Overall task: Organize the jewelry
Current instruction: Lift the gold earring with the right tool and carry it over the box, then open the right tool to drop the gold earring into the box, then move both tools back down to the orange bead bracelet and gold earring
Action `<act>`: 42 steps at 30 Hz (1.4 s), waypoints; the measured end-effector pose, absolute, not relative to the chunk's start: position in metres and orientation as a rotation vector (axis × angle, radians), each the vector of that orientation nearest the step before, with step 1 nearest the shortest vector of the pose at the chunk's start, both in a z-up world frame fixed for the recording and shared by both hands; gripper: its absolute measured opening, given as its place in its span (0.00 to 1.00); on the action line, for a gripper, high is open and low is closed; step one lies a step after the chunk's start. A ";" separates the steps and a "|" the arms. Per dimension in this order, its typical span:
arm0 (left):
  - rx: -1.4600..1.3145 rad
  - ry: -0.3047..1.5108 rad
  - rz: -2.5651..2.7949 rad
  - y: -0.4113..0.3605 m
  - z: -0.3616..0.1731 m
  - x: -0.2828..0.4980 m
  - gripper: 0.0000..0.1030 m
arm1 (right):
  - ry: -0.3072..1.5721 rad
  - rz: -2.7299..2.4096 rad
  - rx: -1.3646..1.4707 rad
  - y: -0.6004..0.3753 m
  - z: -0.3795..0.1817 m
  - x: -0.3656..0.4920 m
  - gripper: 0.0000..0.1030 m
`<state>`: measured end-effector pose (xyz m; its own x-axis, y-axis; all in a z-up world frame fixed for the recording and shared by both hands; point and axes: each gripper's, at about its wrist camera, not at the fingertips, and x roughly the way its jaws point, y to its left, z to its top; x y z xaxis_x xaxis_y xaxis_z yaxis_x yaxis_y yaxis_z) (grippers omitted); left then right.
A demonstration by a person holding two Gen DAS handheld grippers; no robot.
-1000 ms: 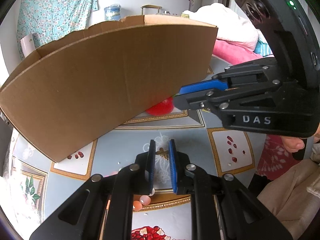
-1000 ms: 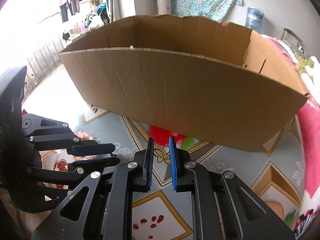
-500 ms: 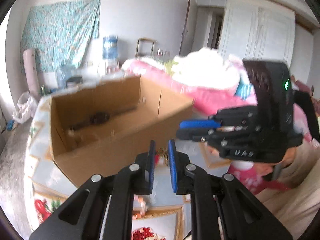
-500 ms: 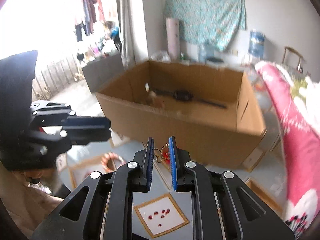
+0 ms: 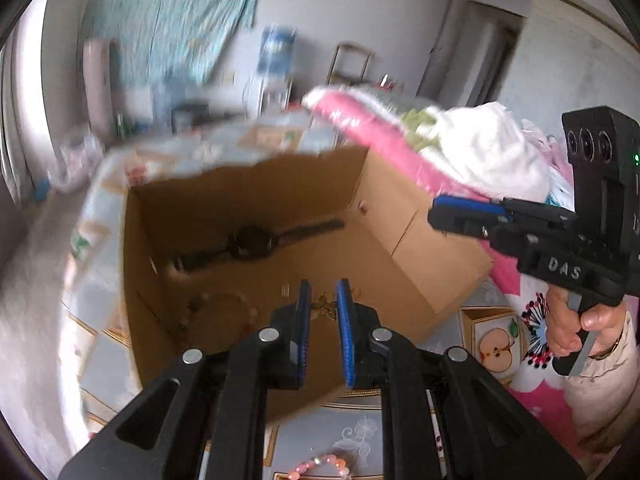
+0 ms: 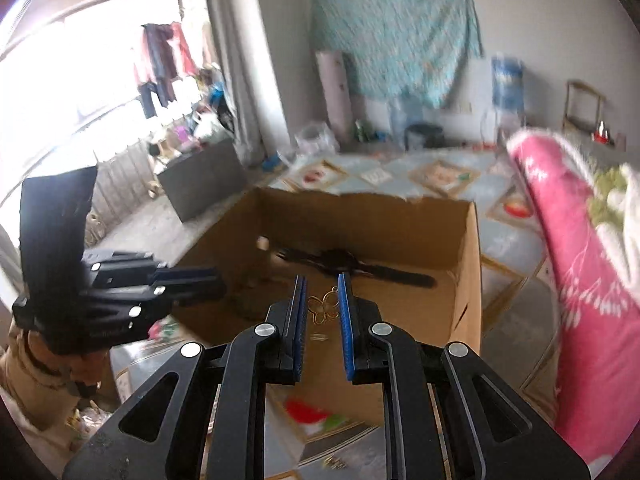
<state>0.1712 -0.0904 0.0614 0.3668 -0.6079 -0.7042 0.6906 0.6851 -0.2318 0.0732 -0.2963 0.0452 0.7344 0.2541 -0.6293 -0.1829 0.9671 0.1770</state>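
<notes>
My left gripper [image 5: 323,292] is shut on a small gold ornament [image 5: 322,305], which hangs over the near wall of an open cardboard box [image 5: 420,256]. My right gripper [image 6: 322,284] is shut on a gold butterfly-shaped earring [image 6: 323,309], also above the box [image 6: 466,264]. A black wristwatch [image 5: 252,240] lies flat on the box floor, and the right wrist view shows the watch [image 6: 340,260] too. A blurred beaded ring [image 5: 224,308] lies nearer in the box. Each view shows the other gripper: the right gripper [image 5: 452,210] and the left gripper [image 6: 200,280] hover at the box's side.
The box stands on a patterned blue-and-gold cloth [image 5: 352,436]. A pink bead bracelet [image 5: 320,462] lies on the cloth below my left gripper. Pink and white bedding [image 6: 580,280] is piled right of the box. A person's hand [image 5: 568,328] grips the right tool's handle.
Both grippers have risen from in front of the box's outer wall to above its rim, so the inside with the watch now shows. Each still holds its gold piece.
</notes>
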 end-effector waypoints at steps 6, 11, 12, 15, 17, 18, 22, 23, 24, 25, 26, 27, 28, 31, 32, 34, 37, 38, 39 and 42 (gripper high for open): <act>0.089 0.939 -0.822 -0.098 0.042 0.193 0.12 | 0.790 0.180 0.157 -0.313 0.033 0.108 0.17; 0.062 0.946 -0.818 -0.095 0.042 0.199 0.32 | 0.776 0.165 0.201 -0.327 0.031 0.111 0.18; 0.055 0.941 -0.818 -0.093 0.043 0.200 0.32 | 0.772 0.162 0.204 -0.329 0.032 0.110 0.18; 0.031 0.932 -0.814 -0.090 0.046 0.205 0.35 | 0.752 0.151 0.218 -0.335 0.038 0.105 0.18; 0.019 0.923 -0.811 -0.088 0.050 0.206 0.38 | 0.736 0.149 0.227 -0.339 0.042 0.102 0.18; 0.011 0.912 -0.811 -0.085 0.052 0.205 0.38 | 0.728 0.147 0.229 -0.340 0.044 0.101 0.18; -0.006 0.882 -0.807 -0.078 0.062 0.200 0.45 | 0.692 0.139 0.238 -0.345 0.054 0.088 0.21; -0.011 0.871 -0.806 -0.074 0.065 0.197 0.47 | 0.684 0.141 0.239 -0.345 0.056 0.083 0.21; -0.014 0.863 -0.805 -0.071 0.068 0.194 0.48 | 0.679 0.142 0.240 -0.346 0.057 0.081 0.22; -0.018 0.853 -0.803 -0.068 0.071 0.191 0.49 | 0.668 0.144 0.241 -0.346 0.060 0.074 0.23; -0.021 0.843 -0.801 -0.065 0.073 0.188 0.51 | 0.662 0.147 0.241 -0.347 0.061 0.070 0.24; -0.022 0.835 -0.800 -0.062 0.075 0.185 0.52 | 0.654 0.148 0.242 -0.347 0.062 0.066 0.25; -0.021 0.822 -0.796 -0.057 0.078 0.180 0.54 | 0.644 0.151 0.241 -0.347 0.063 0.059 0.25; -0.024 0.788 -0.788 -0.040 0.085 0.164 0.59 | 0.618 0.169 0.236 -0.346 0.065 0.037 0.31; -0.025 0.783 -0.786 -0.035 0.086 0.160 0.61 | 0.610 0.172 0.231 -0.346 0.066 0.031 0.33; -0.030 0.768 -0.778 -0.021 0.089 0.147 0.64 | 0.596 0.180 0.217 -0.343 0.064 0.013 0.37; -0.018 0.746 -0.768 0.000 0.090 0.128 0.69 | 0.591 0.209 0.203 -0.338 0.059 -0.012 0.42; -0.007 0.742 -0.759 0.007 0.089 0.121 0.71 | 0.598 0.216 0.200 -0.337 0.055 -0.019 0.45; 0.005 0.744 -0.747 0.012 0.087 0.115 0.72 | 0.607 0.221 0.200 -0.335 0.052 -0.024 0.45; 0.028 0.774 -0.713 0.024 0.075 0.106 0.77 | 0.658 0.227 0.218 -0.333 0.036 -0.035 0.45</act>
<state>0.1057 0.0239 0.0747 0.4956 -0.5788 -0.6477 0.5987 0.7678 -0.2281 -0.0355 -0.3330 0.0360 0.7685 0.2762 -0.5771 -0.1388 0.9525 0.2710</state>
